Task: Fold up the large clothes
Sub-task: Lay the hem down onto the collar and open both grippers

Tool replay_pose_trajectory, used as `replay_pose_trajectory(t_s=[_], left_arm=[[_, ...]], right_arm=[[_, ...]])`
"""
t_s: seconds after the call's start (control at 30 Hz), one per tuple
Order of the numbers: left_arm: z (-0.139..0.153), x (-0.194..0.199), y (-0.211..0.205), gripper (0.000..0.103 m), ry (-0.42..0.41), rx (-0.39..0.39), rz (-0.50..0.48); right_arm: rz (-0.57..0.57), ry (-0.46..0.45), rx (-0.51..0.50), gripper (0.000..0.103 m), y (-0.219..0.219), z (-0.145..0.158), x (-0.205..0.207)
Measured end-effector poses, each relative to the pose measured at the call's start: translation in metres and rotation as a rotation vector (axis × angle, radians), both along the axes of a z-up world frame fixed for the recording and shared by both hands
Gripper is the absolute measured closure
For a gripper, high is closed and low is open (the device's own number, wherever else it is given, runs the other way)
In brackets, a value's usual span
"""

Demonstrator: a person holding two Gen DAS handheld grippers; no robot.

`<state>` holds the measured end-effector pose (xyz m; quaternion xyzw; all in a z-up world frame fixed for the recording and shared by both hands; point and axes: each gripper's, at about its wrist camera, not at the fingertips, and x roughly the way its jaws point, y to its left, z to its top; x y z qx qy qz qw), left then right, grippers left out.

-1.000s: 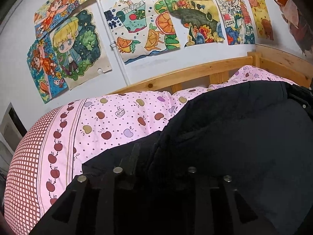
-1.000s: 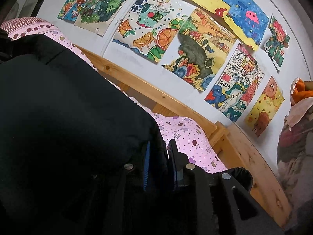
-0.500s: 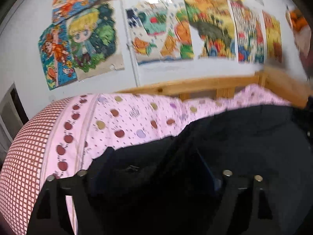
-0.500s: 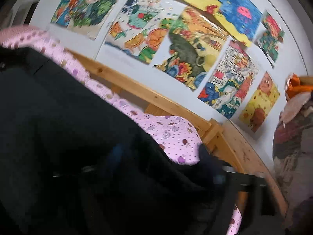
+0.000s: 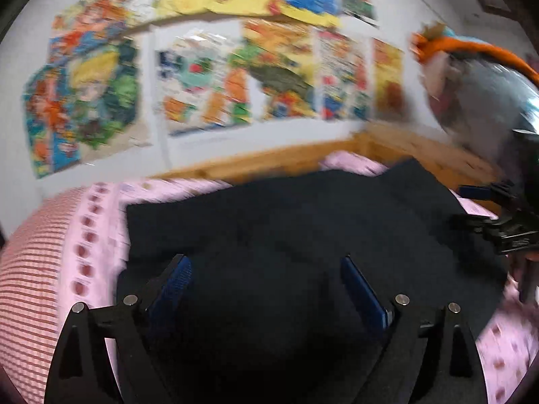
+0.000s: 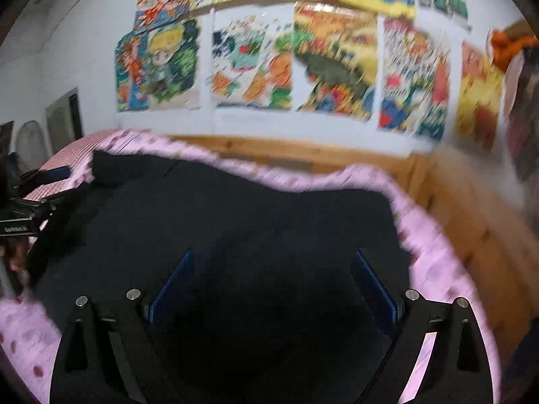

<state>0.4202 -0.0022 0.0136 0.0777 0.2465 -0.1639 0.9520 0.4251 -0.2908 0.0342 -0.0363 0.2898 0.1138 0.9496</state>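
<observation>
My left gripper point(image 5: 266, 289) and right gripper point(image 6: 271, 286) both gape wide, holding nothing, above the dark garment point(image 6: 235, 215) spread across the pink bedsheet point(image 6: 434, 245) toward the wooden bed rail point(image 6: 303, 158). It looks soft, thick, fairly heavy; I'd pinch its near corners.

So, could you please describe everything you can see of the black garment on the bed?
The black garment is a large, dark, matte fabric piece, lying spread flat on the pink patterned bedsheet, which borders it all round. Its far edge lies near the wooden bed frame. Soft folds show at the far left corner. The left claw and right claw are both open above it, gripping nothing. Blur hides seams, sleeves and whether the fingers touch it.
</observation>
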Motion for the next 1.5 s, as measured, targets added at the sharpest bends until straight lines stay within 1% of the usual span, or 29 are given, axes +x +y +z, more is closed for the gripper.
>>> replay_pose_trajectory(t_s=[0.03, 0.07, 0.1, 0.13, 0.2, 0.23, 0.33, 0.43, 0.53, 0.63, 0.67, 0.7, 0.73, 0.8, 0.93, 1.07, 1.23, 1.4, 1.5], left_arm=[[-0.004, -0.001, -0.004, 0.013, 0.015, 0.008, -0.025], [-0.011, -0.001, -0.010, 0.013, 0.026, 0.034, -0.046], [-0.015, 0.001, -0.015, 0.013, 0.021, 0.070, -0.038], [-0.021, 0.004, -0.022, 0.009, -0.003, 0.127, 0.003], [-0.024, 0.014, -0.028, 0.006, -0.034, 0.163, 0.065], [-0.025, 0.021, -0.029, 0.005, -0.031, 0.157, 0.088], [-0.025, 0.051, -0.019, 0.005, 0.030, 0.097, 0.192], [-0.024, 0.077, -0.005, 0.003, 0.069, 0.052, 0.271], [-0.025, 0.104, 0.011, 0.002, 0.113, 0.001, 0.358], [-0.031, 0.126, 0.025, 0.000, 0.145, -0.005, 0.445], [-0.036, 0.133, 0.029, 0.000, 0.172, -0.019, 0.448], [-0.041, 0.141, 0.032, 0.000, 0.208, -0.035, 0.436], [-0.046, 0.146, 0.033, 0.000, 0.229, -0.042, 0.429], [-0.052, 0.151, 0.035, 0.000, 0.245, -0.057, 0.416], [-0.059, 0.149, 0.037, 0.000, 0.226, -0.103, 0.400], [-0.063, 0.148, 0.038, 0.000, 0.200, -0.133, 0.396], [-0.064, 0.150, 0.038, 0.000, 0.196, -0.139, 0.395], [-0.065, 0.149, 0.037, 0.000, 0.186, -0.146, 0.394], [-0.065, 0.147, 0.036, 0.000, 0.174, -0.143, 0.393]], right_arm=[[0.015, 0.017, 0.003, 0.012, 0.001, -0.008, -0.001], [0.032, 0.043, 0.002, 0.012, 0.002, -0.018, -0.003], [0.043, 0.060, 0.002, 0.012, 0.003, -0.027, -0.004], [0.047, 0.076, 0.013, 0.012, 0.003, -0.036, -0.001], [0.024, 0.085, 0.057, 0.012, 0.000, -0.045, 0.009], [0.006, 0.089, 0.074, 0.012, 0.000, -0.048, 0.015], [-0.034, 0.110, 0.110, 0.012, 0.000, -0.055, 0.047], [-0.064, 0.133, 0.111, 0.012, -0.002, -0.062, 0.074], [-0.099, 0.143, 0.060, 0.012, -0.003, -0.061, 0.097], [-0.178, 0.134, -0.012, 0.012, -0.007, -0.056, 0.124], [-0.200, 0.143, -0.035, 0.012, -0.009, -0.058, 0.135], [-0.212, 0.161, -0.036, 0.012, -0.011, -0.063, 0.145], [-0.210, 0.186, -0.014, 0.010, -0.014, -0.068, 0.153], [-0.203, 0.228, 0.031, 0.008, -0.017, -0.079, 0.163], [-0.197, 0.229, 0.089, 0.005, -0.021, -0.097, 0.164], [-0.193, 0.209, 0.137, 0.005, -0.024, -0.106, 0.164], [-0.195, 0.201, 0.145, 0.004, -0.026, -0.110, 0.169], [-0.196, 0.194, 0.149, 0.004, -0.026, -0.111, 0.168], [-0.198, 0.175, 0.159, 0.004, -0.028, -0.110, 0.164]])
